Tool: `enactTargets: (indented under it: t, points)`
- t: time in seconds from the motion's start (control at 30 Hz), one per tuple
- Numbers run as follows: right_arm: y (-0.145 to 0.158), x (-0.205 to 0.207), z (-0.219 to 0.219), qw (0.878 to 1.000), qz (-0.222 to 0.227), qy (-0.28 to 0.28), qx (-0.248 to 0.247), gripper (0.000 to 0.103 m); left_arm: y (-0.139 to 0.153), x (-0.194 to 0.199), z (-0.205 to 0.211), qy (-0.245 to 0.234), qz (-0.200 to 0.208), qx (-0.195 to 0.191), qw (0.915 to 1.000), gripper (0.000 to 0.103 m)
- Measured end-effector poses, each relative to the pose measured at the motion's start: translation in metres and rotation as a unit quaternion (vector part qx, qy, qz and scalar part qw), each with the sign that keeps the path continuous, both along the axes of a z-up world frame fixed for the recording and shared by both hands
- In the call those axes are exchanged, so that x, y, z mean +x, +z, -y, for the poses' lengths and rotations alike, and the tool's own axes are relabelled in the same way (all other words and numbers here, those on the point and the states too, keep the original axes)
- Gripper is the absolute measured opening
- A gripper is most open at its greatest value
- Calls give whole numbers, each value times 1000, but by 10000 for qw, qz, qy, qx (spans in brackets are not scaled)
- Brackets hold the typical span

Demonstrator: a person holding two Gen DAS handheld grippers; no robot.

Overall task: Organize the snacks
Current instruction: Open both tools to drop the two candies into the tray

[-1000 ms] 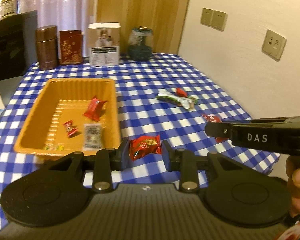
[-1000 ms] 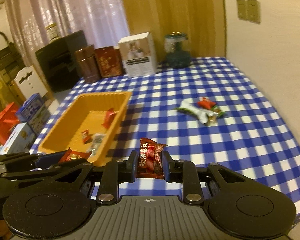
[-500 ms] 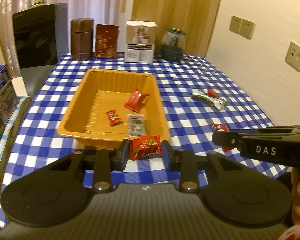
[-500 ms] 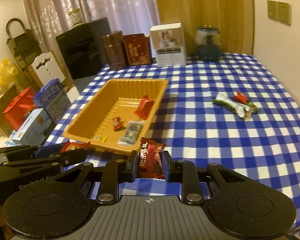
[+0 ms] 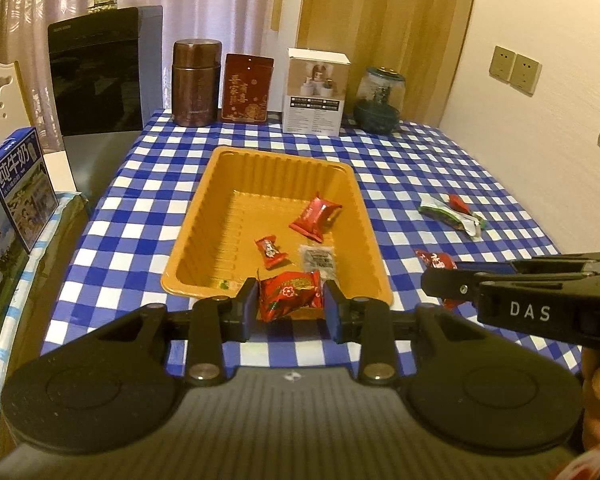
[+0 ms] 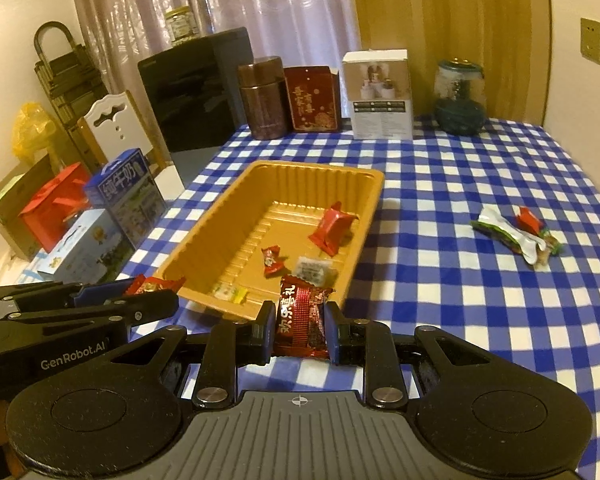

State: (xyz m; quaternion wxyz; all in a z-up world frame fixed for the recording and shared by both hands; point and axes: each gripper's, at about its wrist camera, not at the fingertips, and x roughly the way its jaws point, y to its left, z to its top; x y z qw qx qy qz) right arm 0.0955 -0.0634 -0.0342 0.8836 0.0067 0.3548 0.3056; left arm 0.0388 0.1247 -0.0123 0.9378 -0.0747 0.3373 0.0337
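My left gripper (image 5: 290, 306) is shut on a red flower-print snack packet (image 5: 290, 294), held above the near rim of the orange tray (image 5: 204, 208). My right gripper (image 6: 299, 330) is shut on a dark red snack packet (image 6: 302, 322), held just above the tray's near right corner (image 6: 374, 188). The tray holds a large red packet (image 5: 315, 218), a small red candy (image 5: 270, 251), a clear sachet (image 5: 318, 258) and a small yellow-green sweet (image 6: 230, 293). A green-and-white wrapper with a red candy (image 5: 452, 216) lies on the checked cloth to the right.
At the table's back stand a brown canister (image 5: 196, 82), a red box (image 5: 247, 88), a white box (image 5: 316, 92) and a glass jar (image 5: 378, 100). Milk cartons (image 6: 126, 196) and a red bag (image 6: 54, 206) sit off the table's left edge. A wall is on the right.
Both grippers have risen and shifted left with their packets, from beside the tray's right edge to its near rim. The tray now sits centred in both views.
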Motion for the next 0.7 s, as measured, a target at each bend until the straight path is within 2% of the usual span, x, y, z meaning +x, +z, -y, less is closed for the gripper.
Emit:
enactTargets:
  t: [0.5, 0.7]
  points:
    - [-1, 53, -30, 9999, 56, 71, -53, 26, -4, 52, -23, -157, -79, 154, 9997, 31]
    - [-6, 86, -44, 10000, -6, 64, -56, 26, -8, 83, -32, -268, -99, 362, 9989, 31]
